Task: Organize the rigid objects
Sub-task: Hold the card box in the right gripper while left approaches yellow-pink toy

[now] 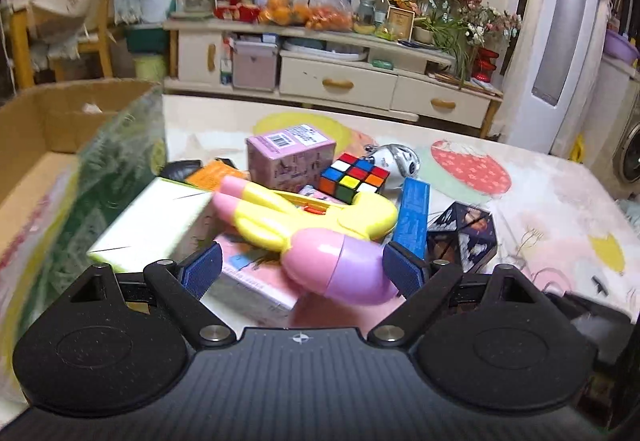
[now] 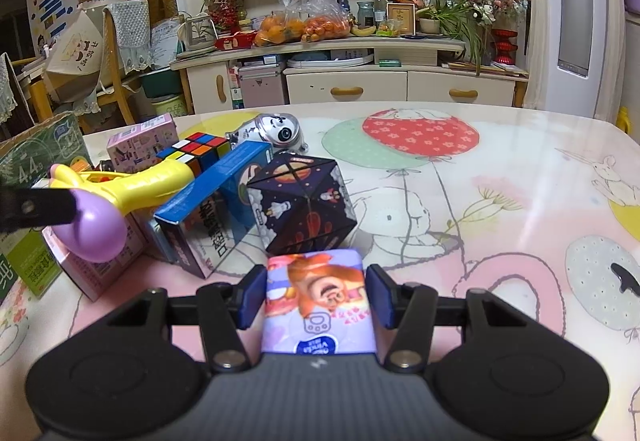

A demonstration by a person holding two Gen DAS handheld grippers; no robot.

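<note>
Behind everything runs a cream TV cabinet [image 2: 400,81] crowded with bagged oranges and flowers under a dark screen, and in front of me lies the table [image 2: 500,201] in its pastel balloon-and-rabbit cloth. Over on my left gripper [image 1: 301,268], the blue pads are spread wide with the pink, yellow and purple plastic toy [image 1: 320,237] lying between them; its purple end looks just beside my right-hand pad, though I cannot tell if it touches. Under the toy sits a pile near the table's left edge: a pale green box [image 1: 156,221], a pink box [image 1: 256,277] half hidden, a lilac barcode carton [image 1: 290,157], a Rubik's cube [image 1: 354,177], a blue box [image 1: 414,213] and a dark space-print folding cube [image 1: 464,237]. A white round-eyed figure [image 1: 400,161] peeks out behind the cube, mostly covered. Blurred at the left edge stands an open cardboard box [image 1: 48,145], cut off by the frame. On my right gripper [image 2: 315,295], the jaws pinch a lavender cartoon carton [image 2: 318,297] from both sides, above the table's near edge; its lower end disappears behind my own body.
</note>
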